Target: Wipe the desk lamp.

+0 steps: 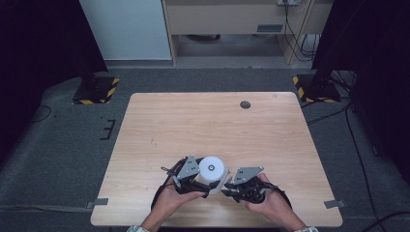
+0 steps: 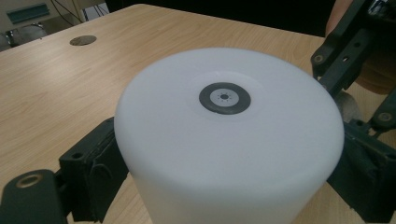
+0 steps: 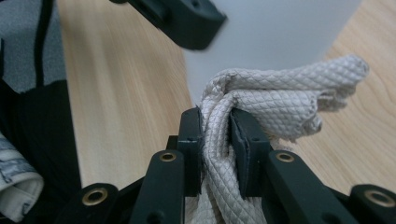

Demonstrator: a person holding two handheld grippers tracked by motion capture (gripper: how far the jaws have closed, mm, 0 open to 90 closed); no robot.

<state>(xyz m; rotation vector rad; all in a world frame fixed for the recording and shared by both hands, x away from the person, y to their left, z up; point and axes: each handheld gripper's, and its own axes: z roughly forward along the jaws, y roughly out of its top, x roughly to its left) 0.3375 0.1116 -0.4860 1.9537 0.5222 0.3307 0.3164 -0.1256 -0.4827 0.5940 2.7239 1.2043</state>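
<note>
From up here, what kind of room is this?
Probably a lab or test room: a bare wooden table on grey carpet, stands with hazard-striped bases at its far corners, cables trailing over the floor, and dark curtains at the sides.

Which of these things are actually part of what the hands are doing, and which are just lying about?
In use:
- white cylinder, between the left gripper's jaws
- quilted beige cloth, pinched in the right gripper and held against the cylinder's side

Just there:
- round grey cap set in the table near its far edge
- cables on the floor beyond
</note>
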